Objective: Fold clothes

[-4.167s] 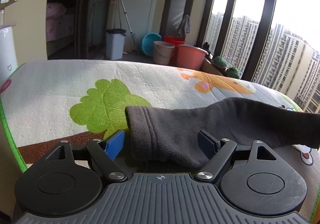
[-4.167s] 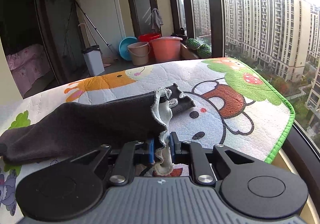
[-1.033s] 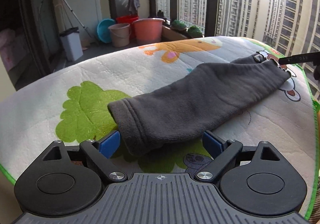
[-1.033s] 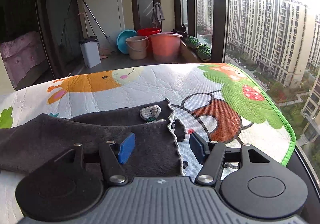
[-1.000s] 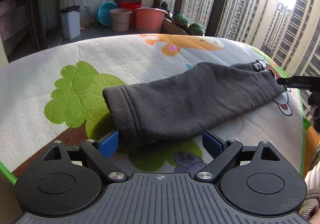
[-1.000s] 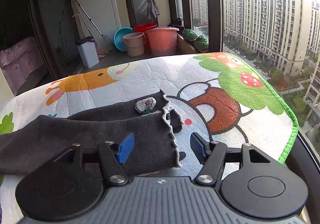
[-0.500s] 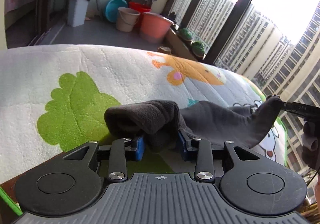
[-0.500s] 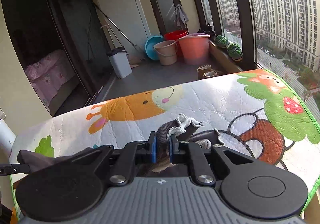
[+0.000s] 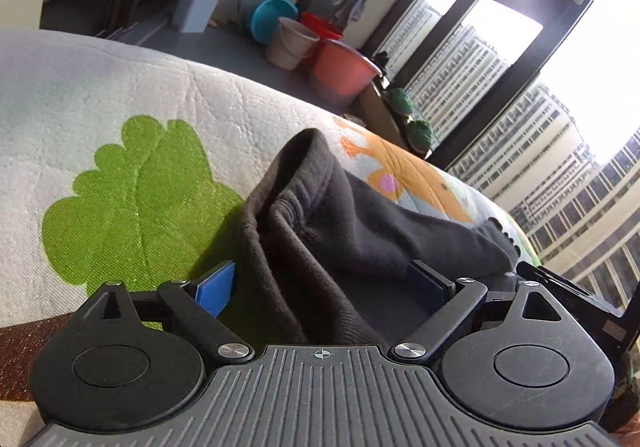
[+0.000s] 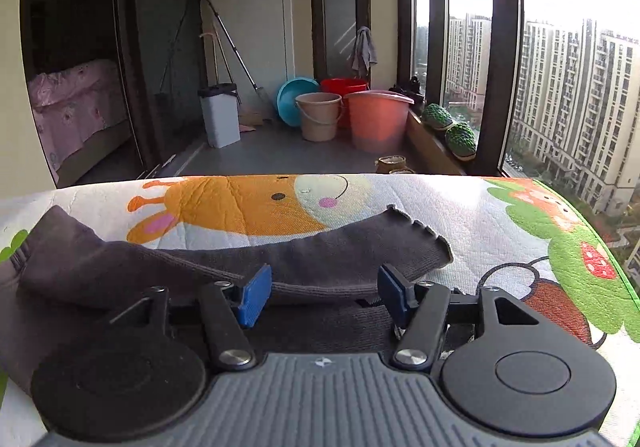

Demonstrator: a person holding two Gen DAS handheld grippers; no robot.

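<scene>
Jaws on both grippers have just been opening: left gripper spread wide, right gripper about half open, dark grey garment lying slack between each pair, pads not pressing it. It sits folded over itself on the cartoon play mat. Looks like soft, light knit that'll slump and bunch; best hold is probably the ribbed cuff or scalloped hem. Buckets and bin sit well beyond the mat; nothing in the way.

Buckets, bin, slippers beyond mat
</scene>
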